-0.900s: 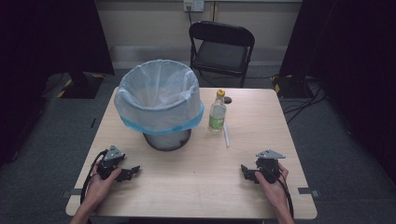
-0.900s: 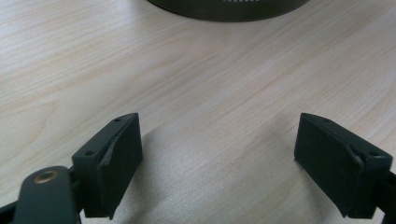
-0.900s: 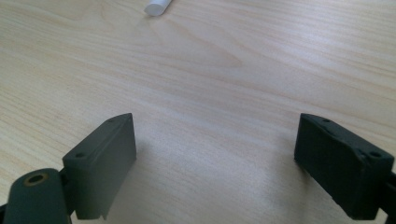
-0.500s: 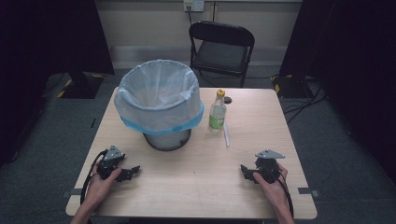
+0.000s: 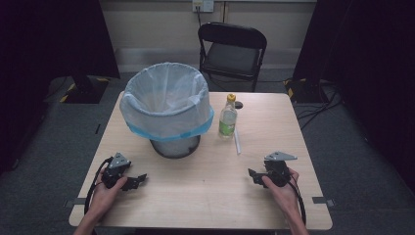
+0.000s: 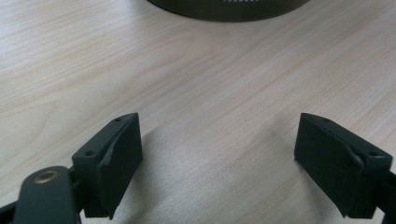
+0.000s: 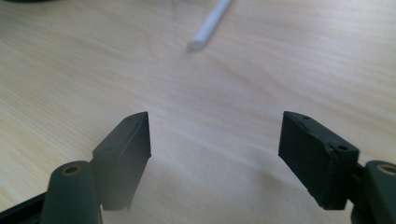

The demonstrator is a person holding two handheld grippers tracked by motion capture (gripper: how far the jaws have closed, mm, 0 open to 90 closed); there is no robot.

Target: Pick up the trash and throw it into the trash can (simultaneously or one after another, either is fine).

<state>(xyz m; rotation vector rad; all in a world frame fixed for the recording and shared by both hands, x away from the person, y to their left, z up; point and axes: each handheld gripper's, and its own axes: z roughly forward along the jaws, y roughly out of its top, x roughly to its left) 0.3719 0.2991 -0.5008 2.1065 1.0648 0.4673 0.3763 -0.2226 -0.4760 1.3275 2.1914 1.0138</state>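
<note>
Both claws rest wide open and empty on the bench (image 5: 293, 112), the right claw (image 5: 255, 176) nearest what looks like a white straw (image 5: 237, 142) beside the bottle (image 5: 227, 117), which a careless reach might topple; left claw (image 5: 138, 180) idle.

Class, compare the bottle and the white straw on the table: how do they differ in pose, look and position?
The bottle stands upright, while the white straw lies flat on the table. The bottle is clear with a yellow cap and a green label; the straw is plain white and far thinner. The bottle stands close beside the lined bin; the straw lies nearer the right gripper. Both rest untouched on the table, right of the bin.
</note>
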